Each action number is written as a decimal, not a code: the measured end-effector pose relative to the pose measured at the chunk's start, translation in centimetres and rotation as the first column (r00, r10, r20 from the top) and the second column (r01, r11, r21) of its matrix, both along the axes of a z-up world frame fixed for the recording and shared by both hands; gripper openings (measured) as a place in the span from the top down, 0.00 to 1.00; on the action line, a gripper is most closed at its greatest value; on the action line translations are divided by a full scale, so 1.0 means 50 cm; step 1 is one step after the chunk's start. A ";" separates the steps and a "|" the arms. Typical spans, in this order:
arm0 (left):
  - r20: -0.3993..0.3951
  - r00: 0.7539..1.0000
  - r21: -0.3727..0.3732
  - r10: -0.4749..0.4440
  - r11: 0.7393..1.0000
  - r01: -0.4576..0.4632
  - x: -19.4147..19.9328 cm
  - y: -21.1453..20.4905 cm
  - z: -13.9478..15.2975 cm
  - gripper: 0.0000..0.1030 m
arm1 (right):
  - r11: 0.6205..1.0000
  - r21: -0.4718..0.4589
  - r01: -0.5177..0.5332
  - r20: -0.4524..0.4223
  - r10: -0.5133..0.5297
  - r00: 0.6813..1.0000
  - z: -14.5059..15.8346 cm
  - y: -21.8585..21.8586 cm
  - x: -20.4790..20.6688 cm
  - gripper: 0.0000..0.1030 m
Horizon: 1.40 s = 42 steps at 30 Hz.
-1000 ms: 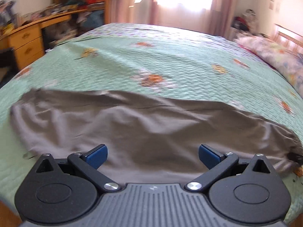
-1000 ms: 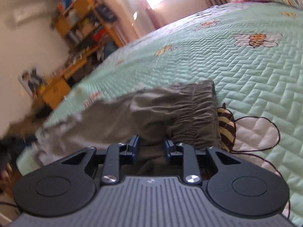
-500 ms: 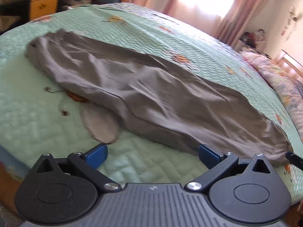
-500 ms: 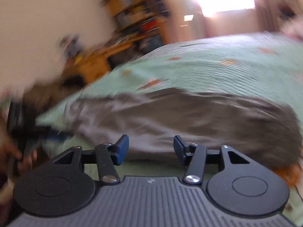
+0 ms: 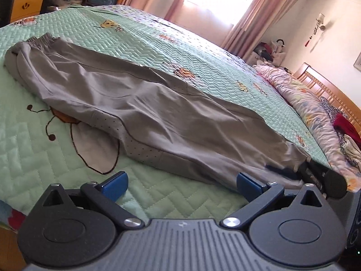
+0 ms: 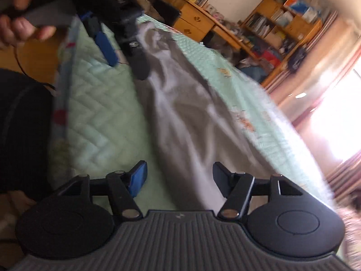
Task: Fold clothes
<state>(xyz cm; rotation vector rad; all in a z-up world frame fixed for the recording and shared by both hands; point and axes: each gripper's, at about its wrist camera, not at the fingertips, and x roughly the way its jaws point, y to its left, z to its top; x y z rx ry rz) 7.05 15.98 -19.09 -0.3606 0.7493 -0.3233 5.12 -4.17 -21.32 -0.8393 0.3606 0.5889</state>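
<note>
Currently: grey trousers [image 5: 144, 103] laid lengthwise, waistband far left, cuff end near right partly hidden behind right gripper [image 6: 179, 178]; jaws just opened, empty; left gripper [image 5: 181, 181] spread, empty.

Your left gripper [image 5: 181, 184]: jaws wide apart, nothing between them. Your right gripper [image 6: 179, 178]: jaws just opening, nothing gripped.

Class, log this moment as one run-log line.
trousers: flat on bed | left tool: open, empty | right tool: open, empty, jaws just opening

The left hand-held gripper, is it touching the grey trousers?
Apart. In the left wrist view, the left hand-held gripper is open over the green quilt, short of the grey trousers.
</note>
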 end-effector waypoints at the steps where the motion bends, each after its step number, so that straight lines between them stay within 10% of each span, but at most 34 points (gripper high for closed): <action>1: 0.002 1.000 -0.001 -0.007 1.000 0.007 0.001 -0.003 -0.001 0.01 | 1.000 -0.016 0.013 0.024 -0.012 1.000 0.002 0.000 0.004 0.36; 17: 0.090 0.959 -0.111 -0.268 0.954 0.277 0.028 -0.109 -0.004 0.01 | 0.929 0.320 0.184 -0.211 -0.120 0.970 0.083 -0.116 0.171 0.35; 29: 0.113 0.840 -0.087 -0.531 0.836 0.541 0.131 -0.261 -0.025 0.01 | 0.799 0.480 0.361 -0.564 -0.034 0.825 0.058 -0.206 0.301 0.35; 36: 0.094 0.785 -0.004 -0.612 0.789 0.615 0.175 -0.324 -0.040 0.01 | 0.775 0.518 0.361 -0.598 0.027 0.801 0.065 -0.220 0.312 0.35; 42: 0.070 0.740 -0.051 -0.669 0.738 0.672 0.207 -0.349 -0.052 0.01 | 0.667 0.623 0.409 -0.570 0.028 0.821 0.100 -0.316 0.256 0.35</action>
